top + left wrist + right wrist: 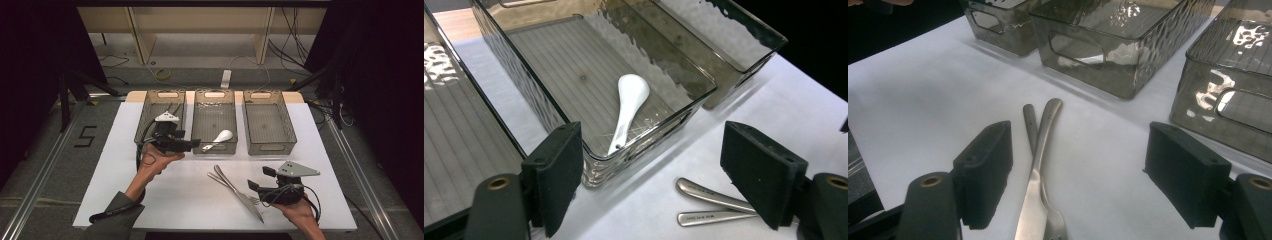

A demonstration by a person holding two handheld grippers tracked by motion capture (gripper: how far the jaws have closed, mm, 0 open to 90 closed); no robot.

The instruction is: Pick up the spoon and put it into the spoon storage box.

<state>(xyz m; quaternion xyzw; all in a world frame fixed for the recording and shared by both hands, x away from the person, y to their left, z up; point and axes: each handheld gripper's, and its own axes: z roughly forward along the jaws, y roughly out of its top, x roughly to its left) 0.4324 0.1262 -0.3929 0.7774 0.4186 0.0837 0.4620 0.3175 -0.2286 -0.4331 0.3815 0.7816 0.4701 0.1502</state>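
Three smoked plastic bins stand in a row along the far edge of the white table top (320,150) in the high view: a left bin (150,107), a middle bin (214,116) and a right bin (267,122). A white spoon (220,137) lies in the middle bin, at its near end, handle towards the near wall. The left gripper (192,144) hovers at the near ends of the left and middle bins, jaws apart and holding nothing. A steel knife (235,190) and a steel fork (239,191) lie crossed on the table top, near its near edge, right of centre. The right gripper (260,178) sits just beside them on the right, jaws spread, nothing between them.

Left gripper view: the white spoon (628,111) rests on the ribbed floor of the middle bin (549,107), bowl away from the camera, handle tip against the near wall. Both black jaws stand released on either side of that wall's corner, clear of the spoon. Two steel handle ends show on the table top below.

Right gripper view: the knife (1040,165) lies over the fork (1030,125) between the wide-set jaws; neither pad touches them. All three bins stand beyond, well apart from the cutlery.
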